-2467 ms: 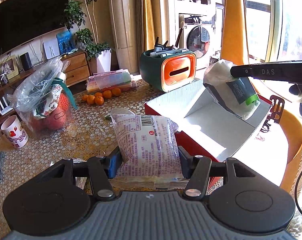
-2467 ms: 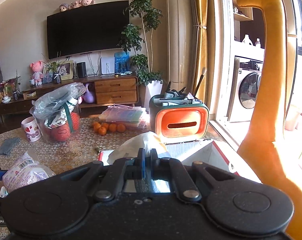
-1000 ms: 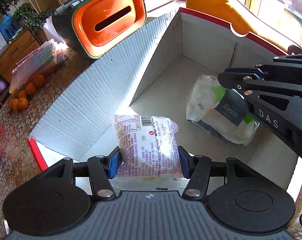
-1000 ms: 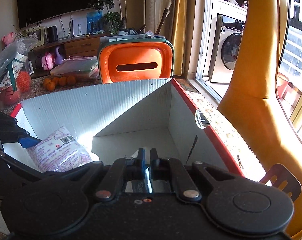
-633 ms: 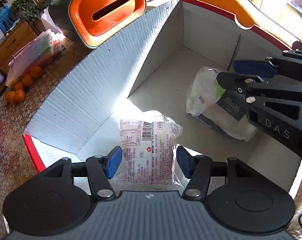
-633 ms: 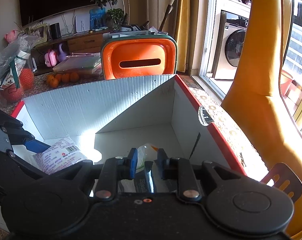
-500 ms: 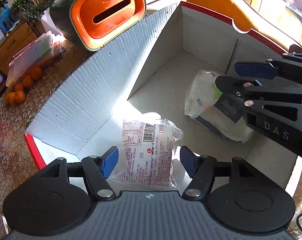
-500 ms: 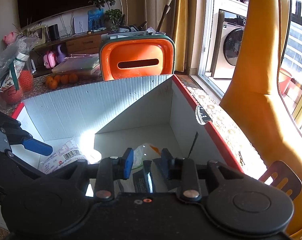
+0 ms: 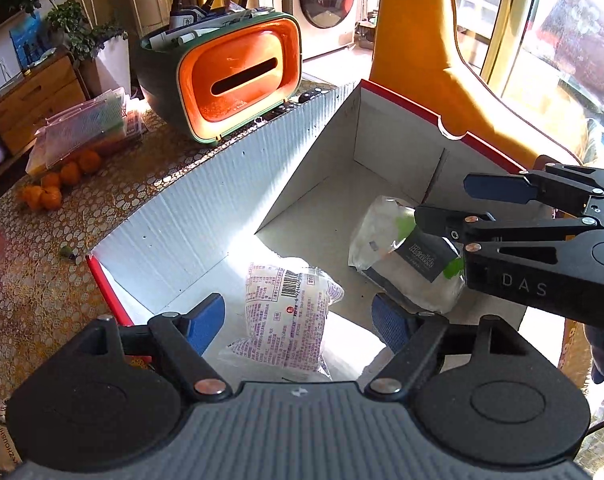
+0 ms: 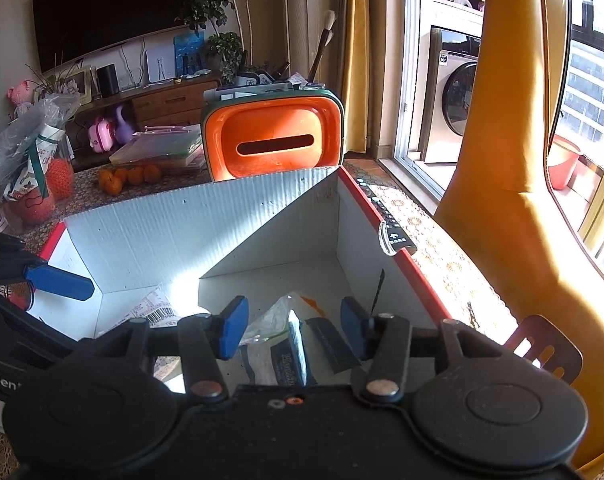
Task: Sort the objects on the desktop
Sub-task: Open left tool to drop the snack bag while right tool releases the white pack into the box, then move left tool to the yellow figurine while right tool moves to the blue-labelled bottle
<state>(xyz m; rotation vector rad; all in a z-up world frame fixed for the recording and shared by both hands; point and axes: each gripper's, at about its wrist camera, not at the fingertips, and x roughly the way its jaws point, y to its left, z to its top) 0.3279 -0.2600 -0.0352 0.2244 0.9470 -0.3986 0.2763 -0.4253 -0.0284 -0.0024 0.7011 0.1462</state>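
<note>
While both point down into the white cardboard box, the left gripper and right gripper stand spread apart above the purple-printed packet and clear pouch lying on its floor.

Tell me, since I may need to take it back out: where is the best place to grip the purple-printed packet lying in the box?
Probably across its two long sides, near the middle, coming straight down from above. The purple-printed packet lies flat on the floor of the box, its length running away from the open left gripper, whose fingers already sit on either side of it. The box walls block any sideways approach.
</note>
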